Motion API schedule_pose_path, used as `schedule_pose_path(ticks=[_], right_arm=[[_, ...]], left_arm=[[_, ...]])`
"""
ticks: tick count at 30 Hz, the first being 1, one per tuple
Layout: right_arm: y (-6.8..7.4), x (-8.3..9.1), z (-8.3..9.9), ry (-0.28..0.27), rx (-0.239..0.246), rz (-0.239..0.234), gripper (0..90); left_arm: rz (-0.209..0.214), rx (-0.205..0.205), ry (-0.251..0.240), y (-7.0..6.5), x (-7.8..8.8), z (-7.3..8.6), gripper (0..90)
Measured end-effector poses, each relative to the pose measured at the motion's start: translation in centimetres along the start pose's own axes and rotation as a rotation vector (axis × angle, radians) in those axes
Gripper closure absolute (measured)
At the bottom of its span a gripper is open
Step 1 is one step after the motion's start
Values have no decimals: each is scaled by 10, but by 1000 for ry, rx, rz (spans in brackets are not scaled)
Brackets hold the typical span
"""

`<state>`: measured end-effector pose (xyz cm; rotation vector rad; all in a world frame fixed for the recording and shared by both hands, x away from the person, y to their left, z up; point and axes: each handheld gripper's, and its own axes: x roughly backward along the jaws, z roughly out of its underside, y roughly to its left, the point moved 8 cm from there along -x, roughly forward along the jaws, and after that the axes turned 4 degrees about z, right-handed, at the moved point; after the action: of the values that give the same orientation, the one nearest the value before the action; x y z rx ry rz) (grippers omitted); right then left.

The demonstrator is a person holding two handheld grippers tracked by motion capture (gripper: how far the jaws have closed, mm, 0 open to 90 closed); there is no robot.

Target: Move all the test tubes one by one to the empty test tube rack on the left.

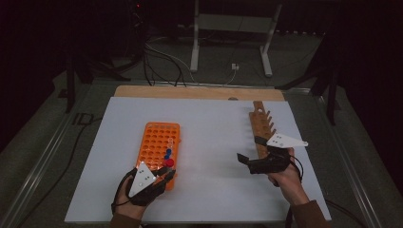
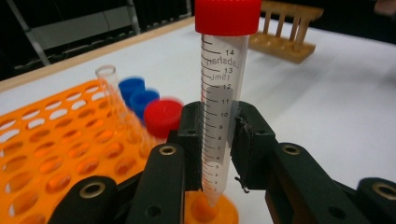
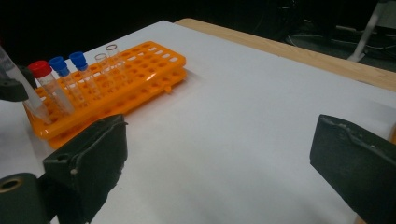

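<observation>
Left gripper (image 2: 219, 140) with red-capped tube (image 2: 223, 93) at orange rack's (image 1: 159, 145) near corner

Left gripper (image 1: 167, 174), carried in the left hand (image 1: 135, 190), has its jaws clamped tight. Right gripper (image 1: 251, 151), carried in the right hand (image 1: 285, 175), has its jaws spread wide with nothing between them.

Readable text sits on one item: clear tube with red cap (image 2: 219, 100), seen in your left gripper view. Printed graduation scale runs up wall, digits legible from 2 near tip through 14 under cap. "15ml" mark beside 13, print seen mirrored through tube wall. Word above it too blurred to read.
</observation>
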<state>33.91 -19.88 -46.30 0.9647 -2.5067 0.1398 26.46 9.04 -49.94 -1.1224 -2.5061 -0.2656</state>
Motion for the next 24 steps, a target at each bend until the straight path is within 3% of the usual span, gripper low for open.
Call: schedule_pose_path(ticks=[9,14,22,24], right_arm=[[-8,2,9,11,-17,27,40],[-13,4,14,9,-21,48,40],[-17,6,23,-2,0,107,38],[-17,7,25,-3,6,121,38]], left_arm=[[-15,7,86,5,-3,23,751],[-25,-13,157,2,-11,35,751],[-31,24,165,5,-8,37,737],[-34,34,166,6,-6,38,672]])
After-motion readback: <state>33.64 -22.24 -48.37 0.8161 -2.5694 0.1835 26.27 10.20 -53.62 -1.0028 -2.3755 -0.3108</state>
